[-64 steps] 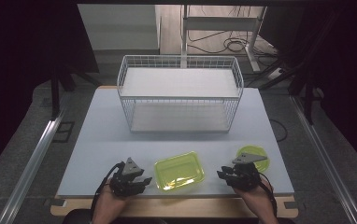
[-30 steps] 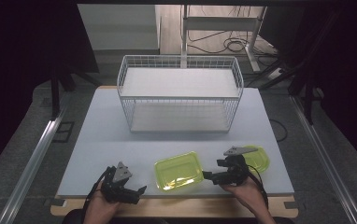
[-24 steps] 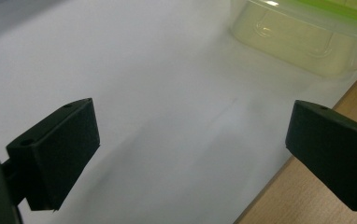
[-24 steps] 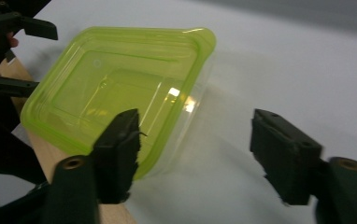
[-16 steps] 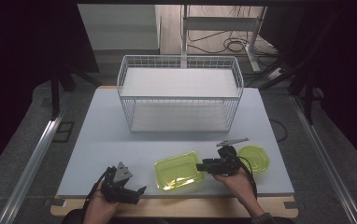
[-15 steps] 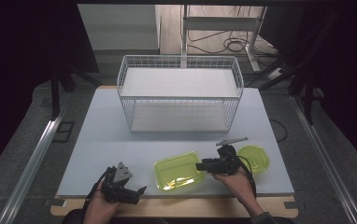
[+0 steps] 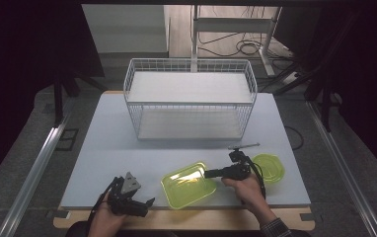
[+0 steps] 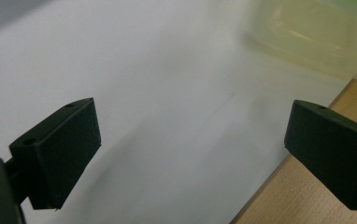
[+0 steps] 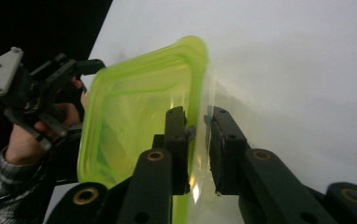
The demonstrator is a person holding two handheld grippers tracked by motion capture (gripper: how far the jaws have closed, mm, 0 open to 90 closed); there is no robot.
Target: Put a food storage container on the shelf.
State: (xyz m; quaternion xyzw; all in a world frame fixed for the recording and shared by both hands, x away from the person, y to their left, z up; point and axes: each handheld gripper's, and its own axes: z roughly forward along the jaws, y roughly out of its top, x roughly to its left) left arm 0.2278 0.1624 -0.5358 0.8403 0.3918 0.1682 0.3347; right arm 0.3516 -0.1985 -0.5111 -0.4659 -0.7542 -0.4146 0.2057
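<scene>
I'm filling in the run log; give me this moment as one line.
right claw: closing on green container rim | left claw: open, idle | green lid: on table | wire basket: untouched

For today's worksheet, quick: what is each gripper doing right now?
Left gripper: open, nothing between its fingers.
Right gripper: fingers just closed on the wall of the green container.

— Which colours were noted on the table (image 7: pixel 127 148)?
— A pale grey top was seen, a translucent yellow-green container (image 7: pixel 187 184), a matching lid (image 7: pixel 269 167), and a white wire basket (image 7: pixel 189 101).
— And the jaws?
— Black.
</scene>
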